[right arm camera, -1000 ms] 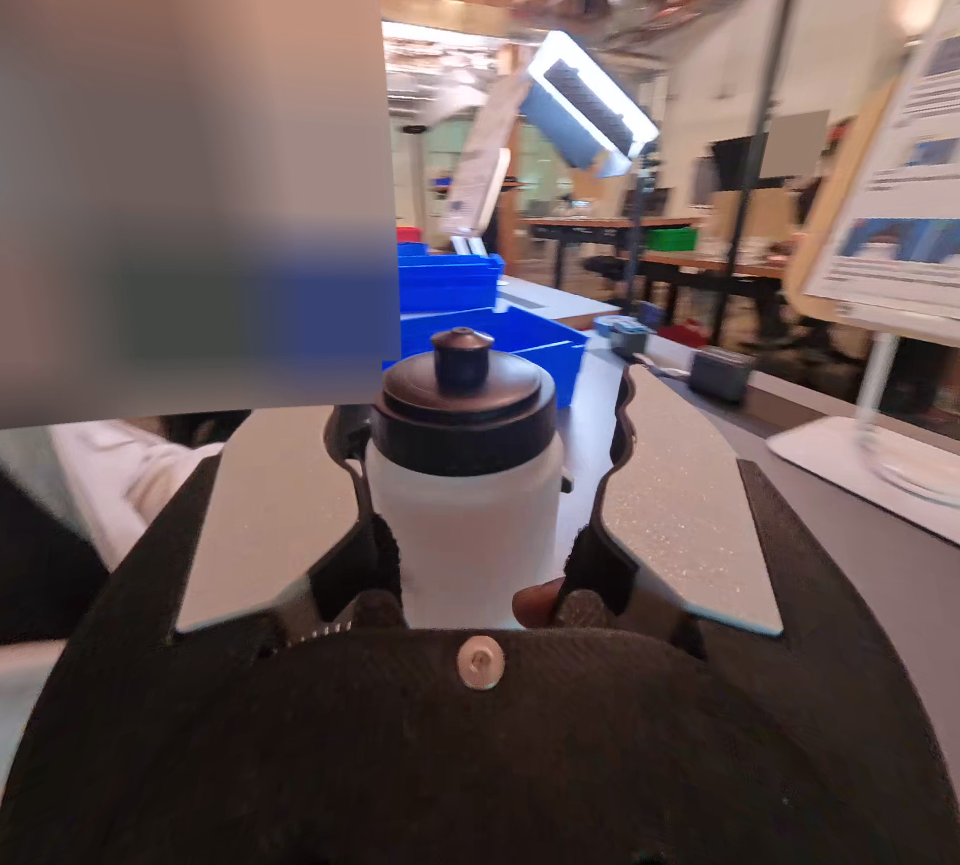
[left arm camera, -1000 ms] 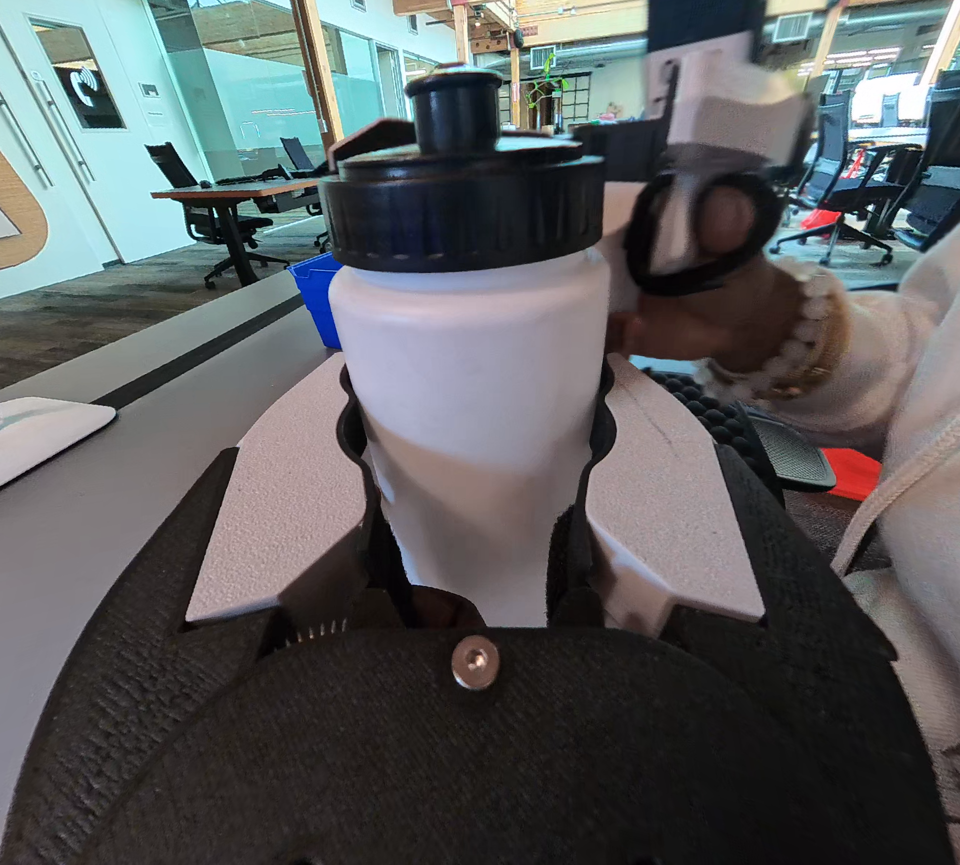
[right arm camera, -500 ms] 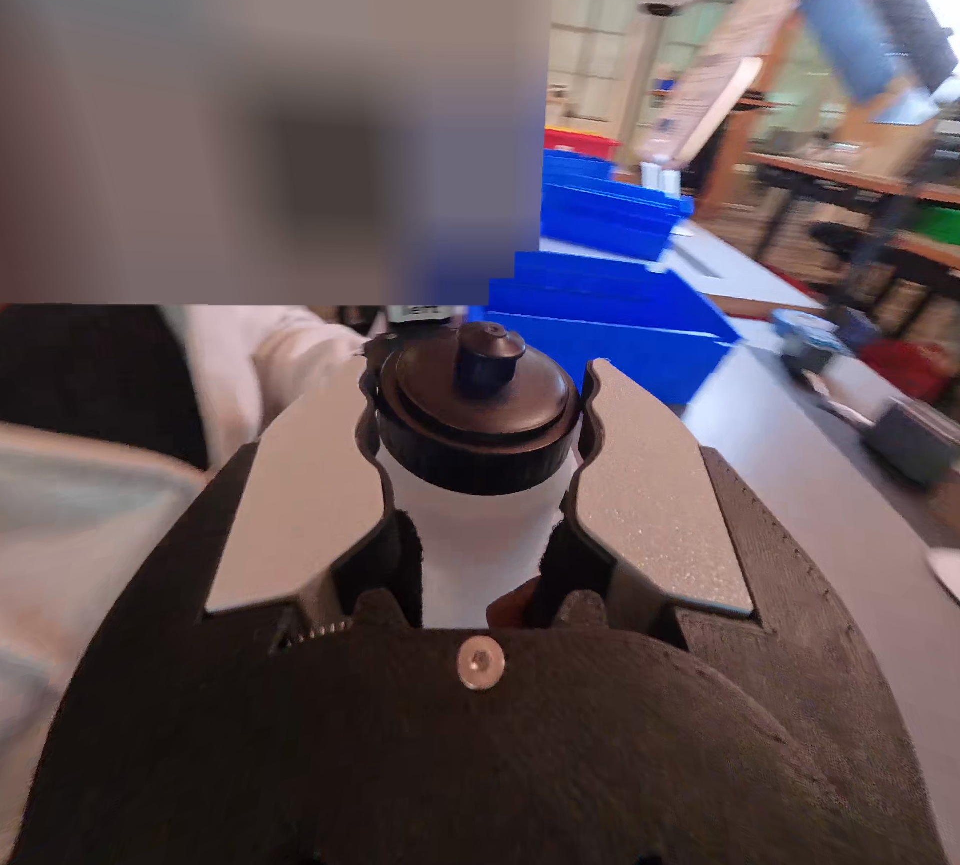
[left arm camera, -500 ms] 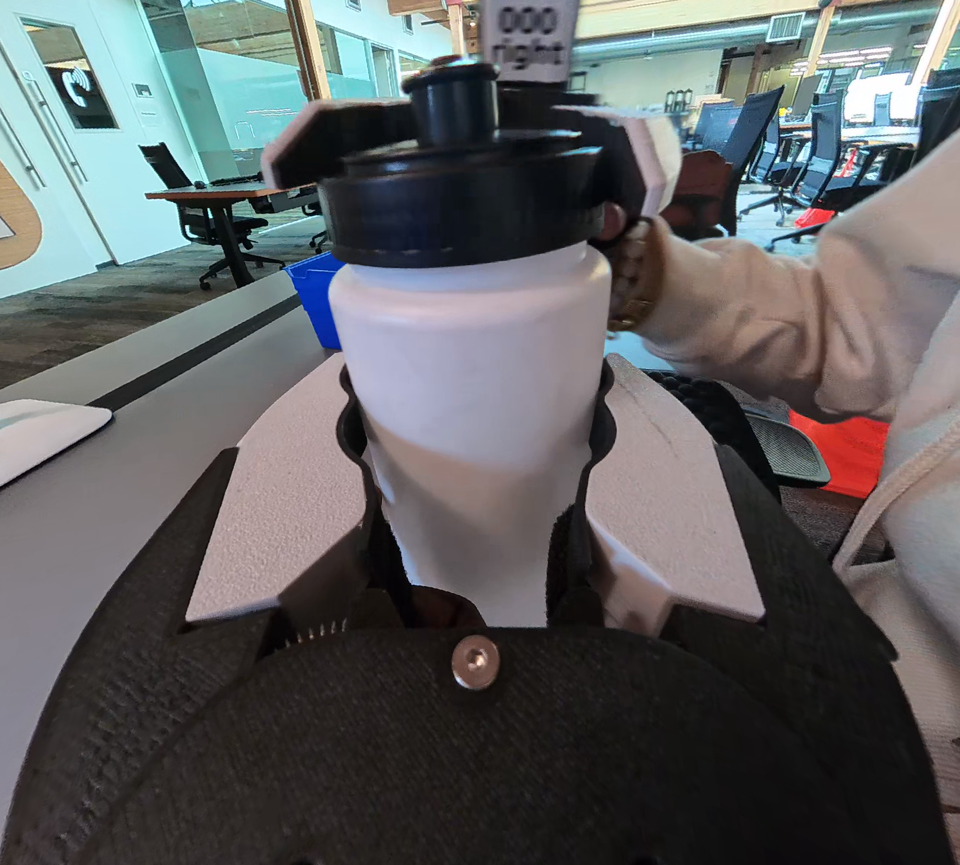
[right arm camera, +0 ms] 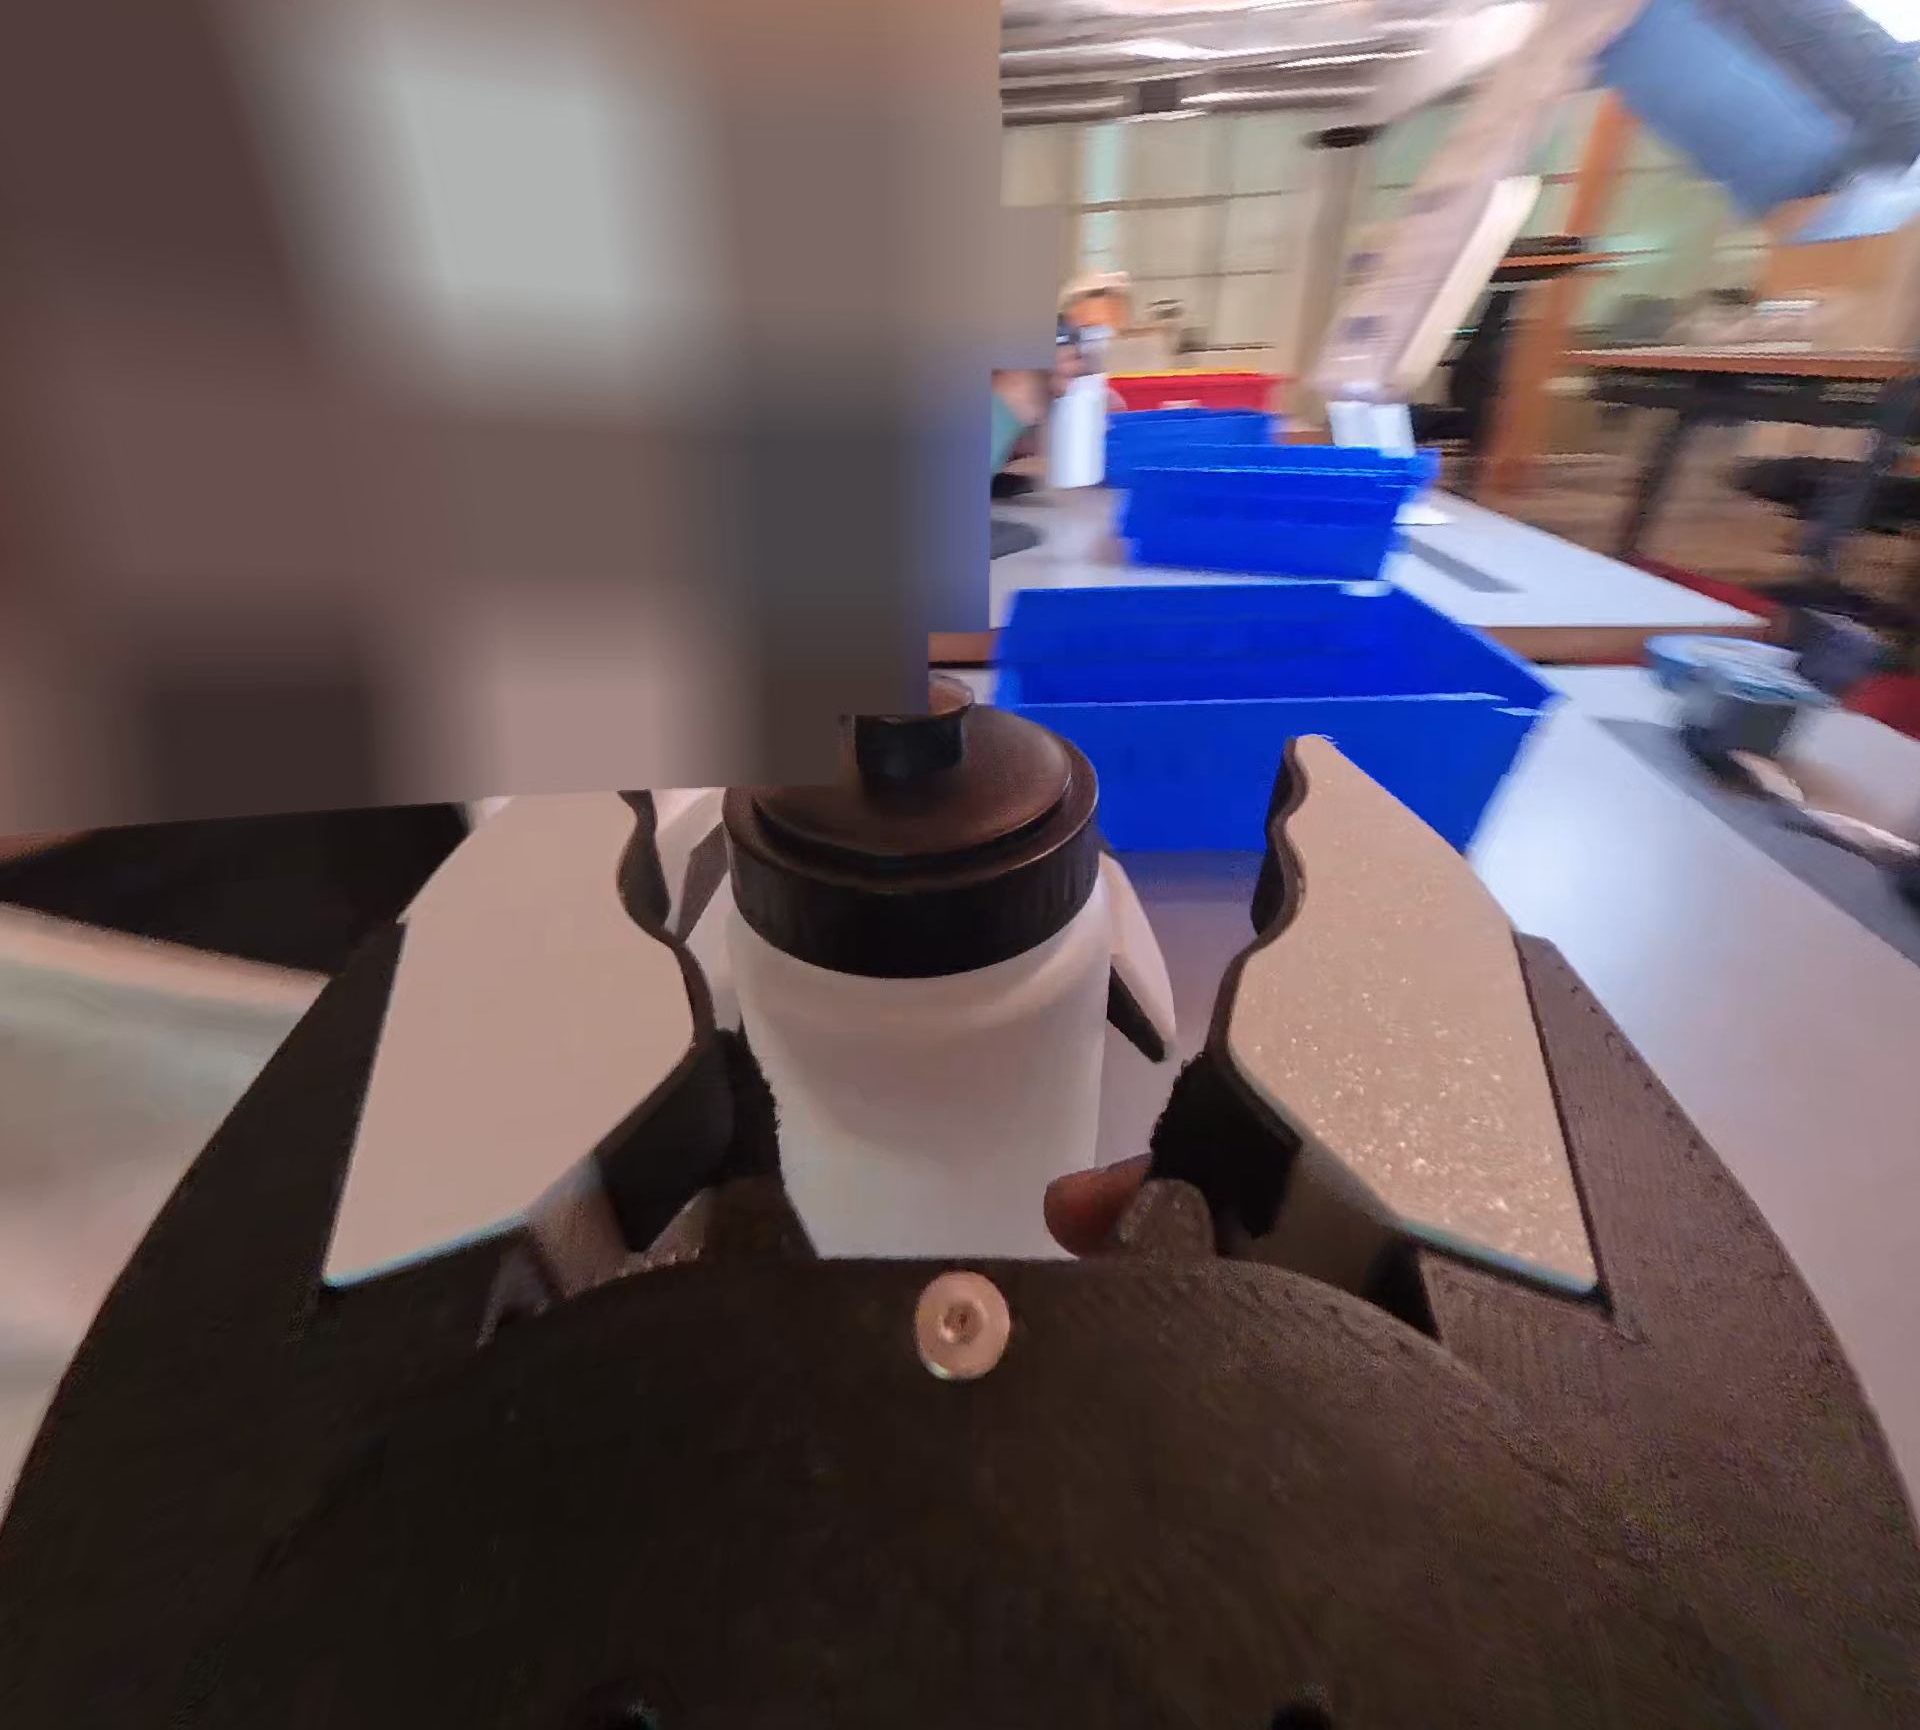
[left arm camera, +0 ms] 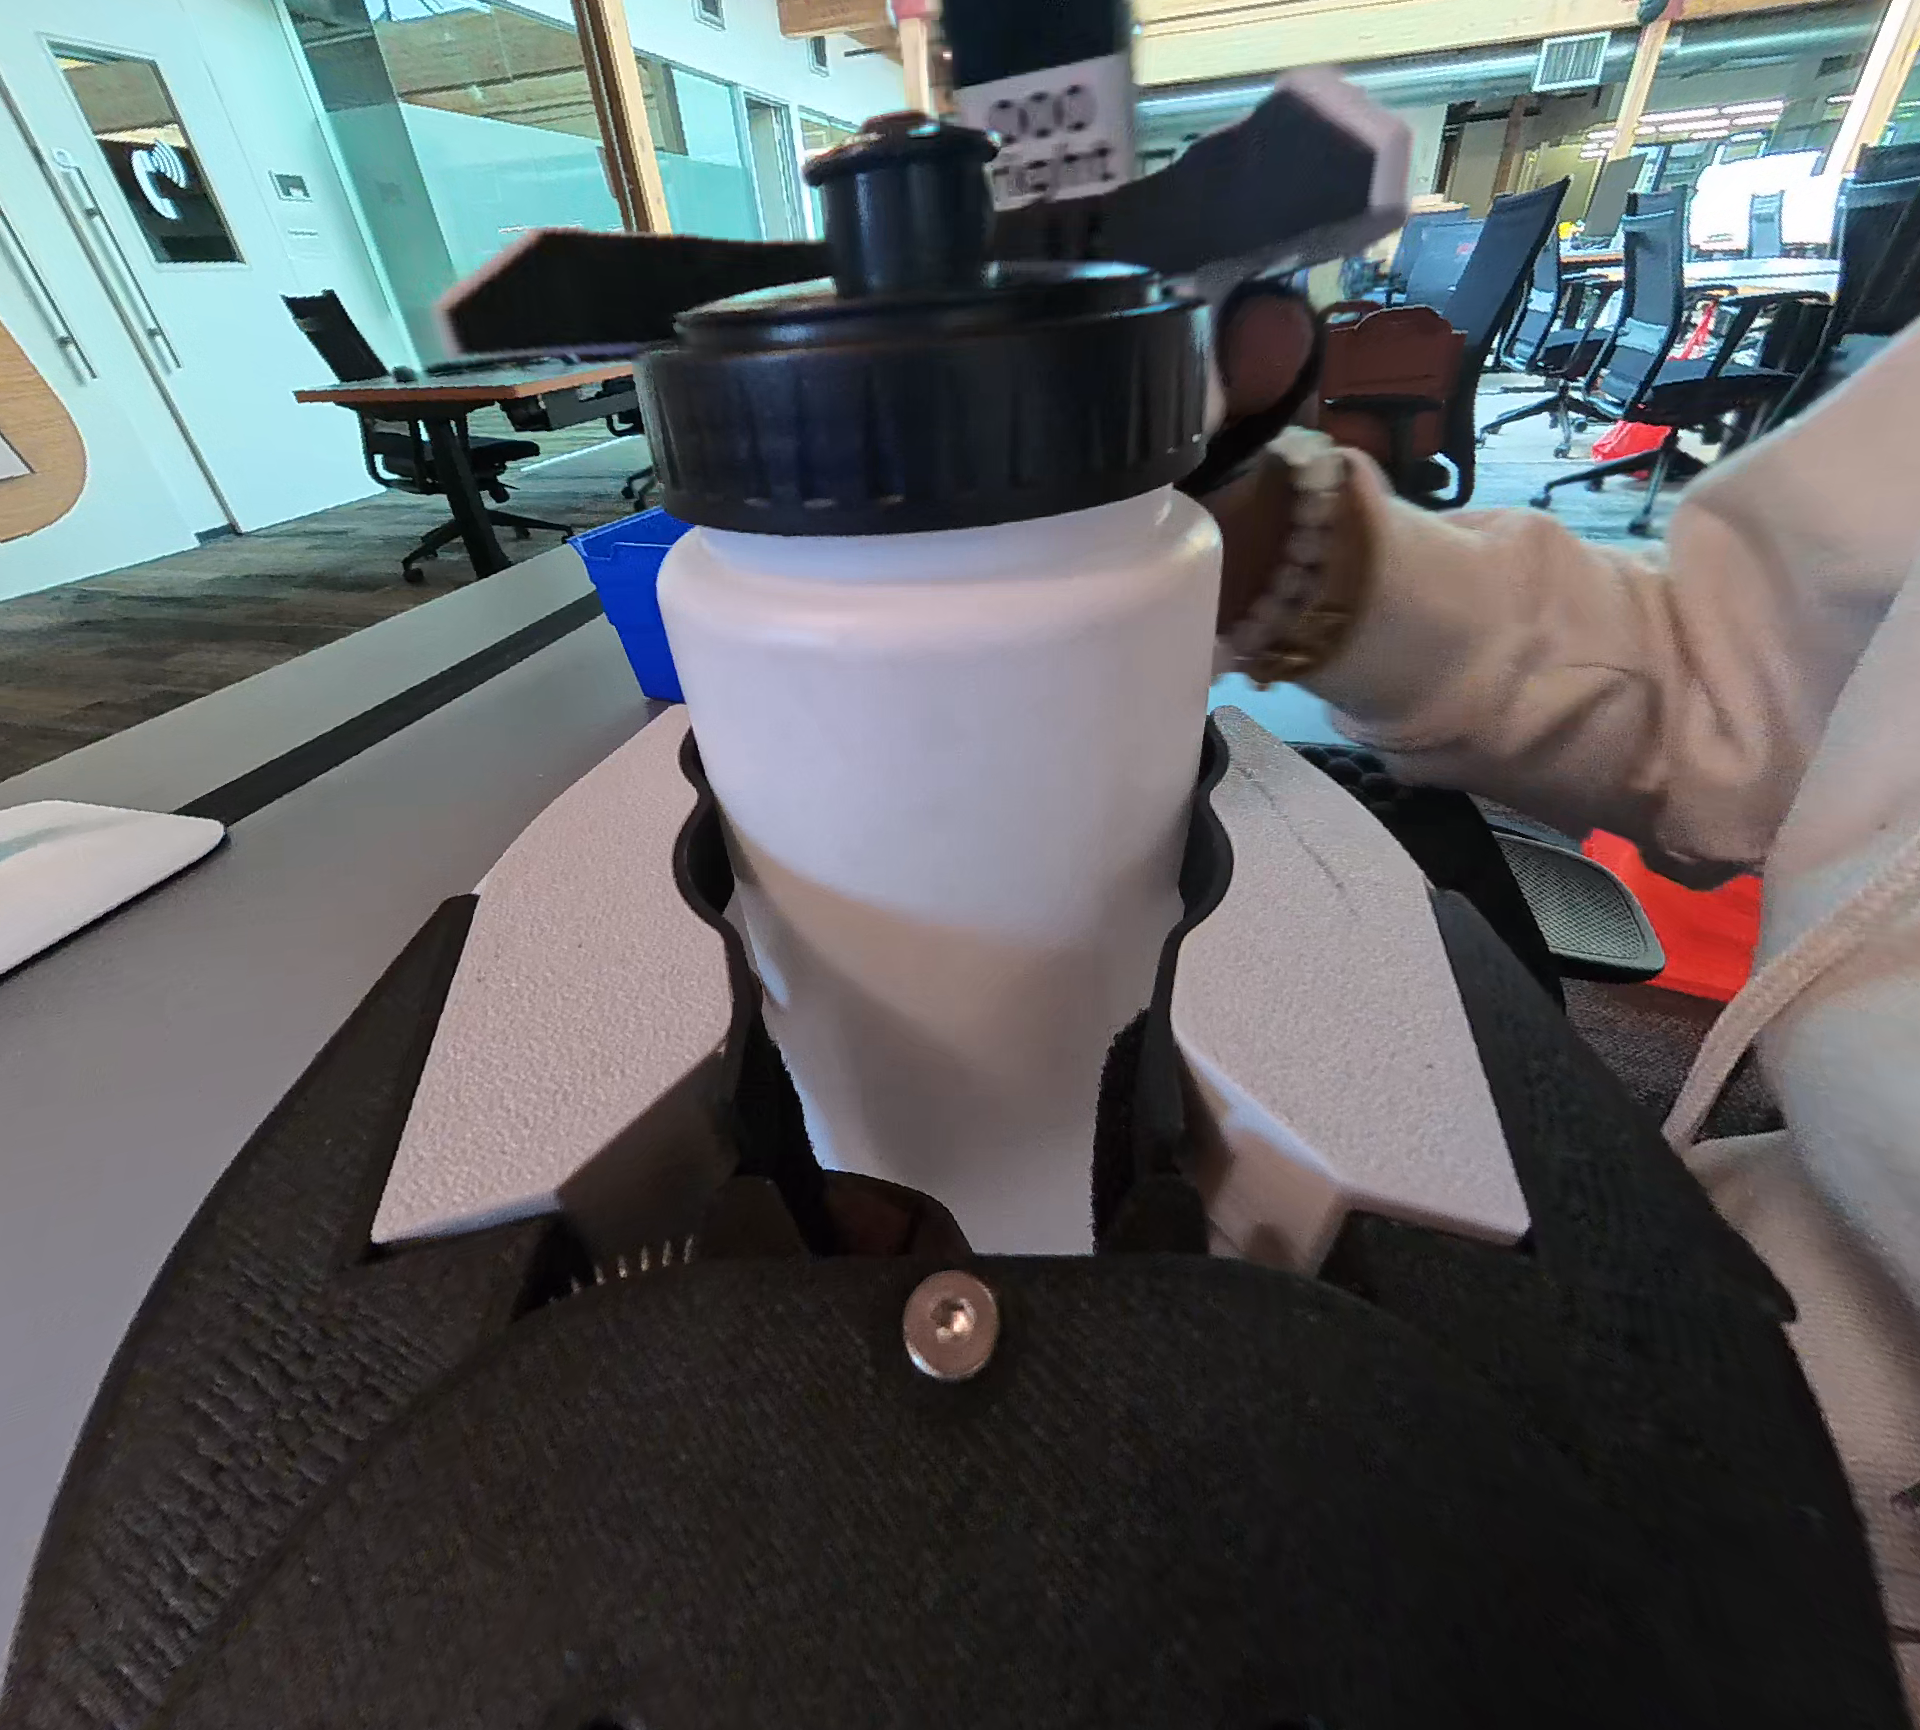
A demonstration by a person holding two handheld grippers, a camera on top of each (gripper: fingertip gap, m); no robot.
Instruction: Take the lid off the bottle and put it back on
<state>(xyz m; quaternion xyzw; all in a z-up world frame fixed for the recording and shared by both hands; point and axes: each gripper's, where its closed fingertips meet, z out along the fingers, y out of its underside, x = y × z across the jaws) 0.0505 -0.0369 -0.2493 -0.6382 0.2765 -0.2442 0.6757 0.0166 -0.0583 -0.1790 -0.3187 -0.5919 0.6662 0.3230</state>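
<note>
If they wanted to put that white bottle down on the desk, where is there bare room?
Bare grey desk lies left of the bottle, between the white pad at the left edge and the blue bin behind. The right wrist view shows more open desk right of the blue bins. It is crowded around the lid, where the right gripper sits.

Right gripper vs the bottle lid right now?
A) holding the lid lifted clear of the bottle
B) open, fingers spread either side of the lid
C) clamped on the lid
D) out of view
B: the right gripper has its fingers apart with gaps to the black lid, which sits on the white bottle clamped by the left gripper.
</note>
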